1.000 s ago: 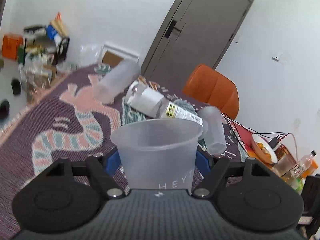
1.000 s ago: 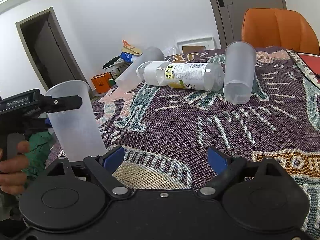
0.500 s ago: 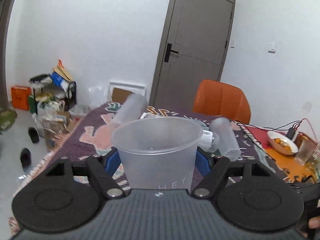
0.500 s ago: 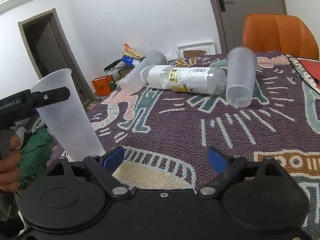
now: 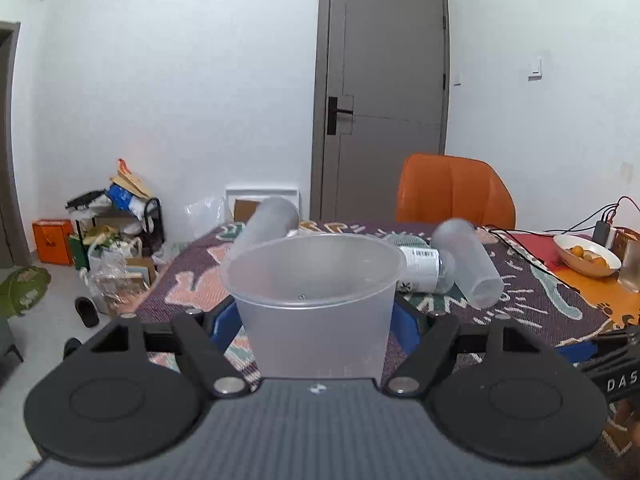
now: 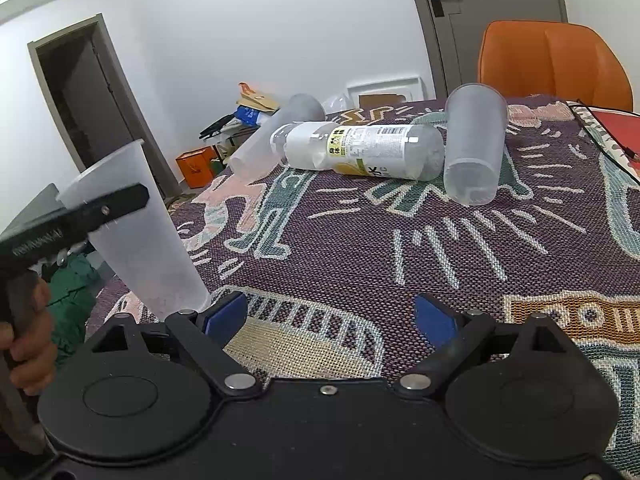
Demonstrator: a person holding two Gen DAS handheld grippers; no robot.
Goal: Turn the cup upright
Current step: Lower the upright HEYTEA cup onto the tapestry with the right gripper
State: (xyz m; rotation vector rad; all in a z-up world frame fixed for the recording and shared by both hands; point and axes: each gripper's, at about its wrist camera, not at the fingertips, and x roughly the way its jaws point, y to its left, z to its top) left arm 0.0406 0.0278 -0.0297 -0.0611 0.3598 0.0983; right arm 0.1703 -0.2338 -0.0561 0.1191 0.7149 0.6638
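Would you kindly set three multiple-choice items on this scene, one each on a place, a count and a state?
1. Where does the bottle lie?
A. between two lying cups
B. on the chair
C. on the floor

2. How many cups lie on the cloth?
A. one
B. two
C. four

3. The left tool is
A. open and empty
B. shut on a cup
C. shut on the bottle

Answers:
1 A: one lying cup and another flank it.
2 B: just those two.
3 B: its pads clamp the held cup, mouth up; the right tool is open.
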